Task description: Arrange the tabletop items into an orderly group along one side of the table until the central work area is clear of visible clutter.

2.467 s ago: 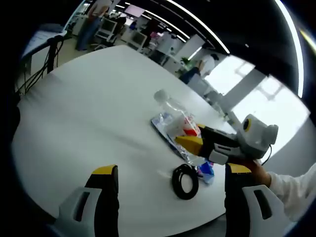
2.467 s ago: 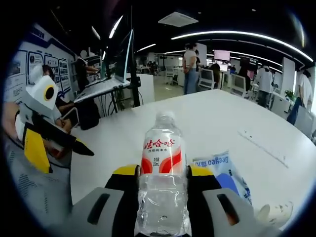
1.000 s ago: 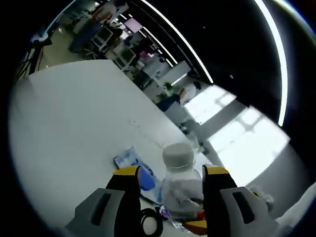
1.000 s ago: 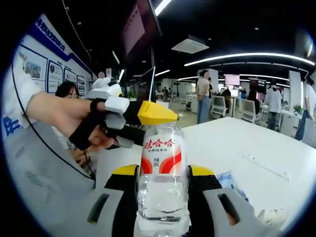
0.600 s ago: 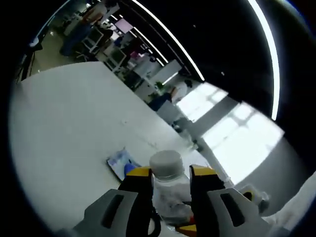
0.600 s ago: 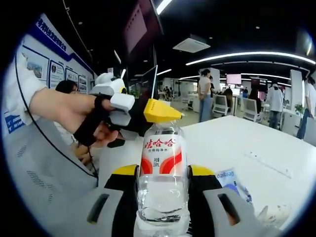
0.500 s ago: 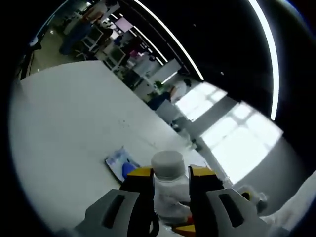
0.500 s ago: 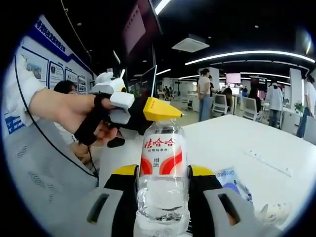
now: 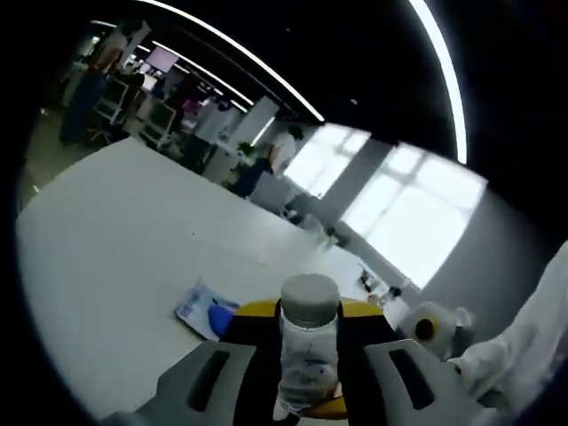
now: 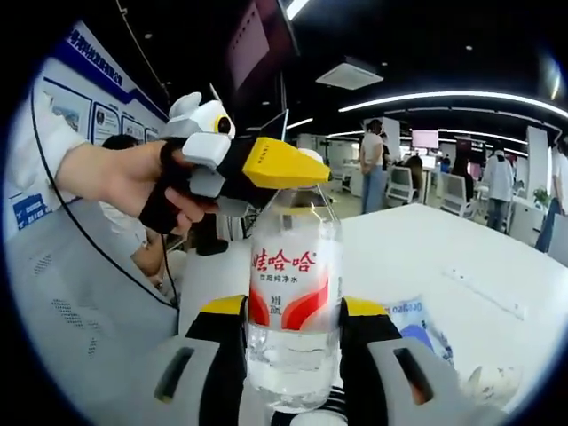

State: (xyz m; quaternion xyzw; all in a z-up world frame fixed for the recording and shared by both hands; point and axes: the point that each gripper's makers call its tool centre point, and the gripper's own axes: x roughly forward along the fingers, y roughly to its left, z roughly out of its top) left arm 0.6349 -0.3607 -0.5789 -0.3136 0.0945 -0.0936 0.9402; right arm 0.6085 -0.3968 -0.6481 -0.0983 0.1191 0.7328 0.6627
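Change since earlier: left tool (image 9: pixel 306 312) has closed in from beside the bottle to its top, its jaws now pressed on the neck just under the white cap (image 9: pixel 310 299); 2.5 s ago it hung apart from the bottle, over the counter.
Bottle: clear water bottle (image 10: pixel 294 311) with a red-and-white label, upright, held between both tools above the white counter (image 10: pixel 417 248).
Right tool: right tool (image 10: pixel 293 311) clamps the bottle's lower body, a yellow-tipped jaw tight against each side, below the label.
Left tool: seen in the right gripper view, left tool (image 10: pixel 302 191) reaches in over the bottle's top, yellow jaw tip covering the cap; a hand (image 10: pixel 133 182) grips its handle. Jaws closed on the bottle's neck.
Blue packet: blue-and-white packet (image 9: pixel 202 311) lies flat on the counter, to the left of the bottle in the left gripper view; in the right gripper view it lies to the right of the bottle, behind the right tool's jaw.
Crumpled white item: small white crumpled thing (image 10: pixel 490 384) on the counter, right of the packet; what it is, cannot tell.
Background: people stand beyond the counter's far edge.
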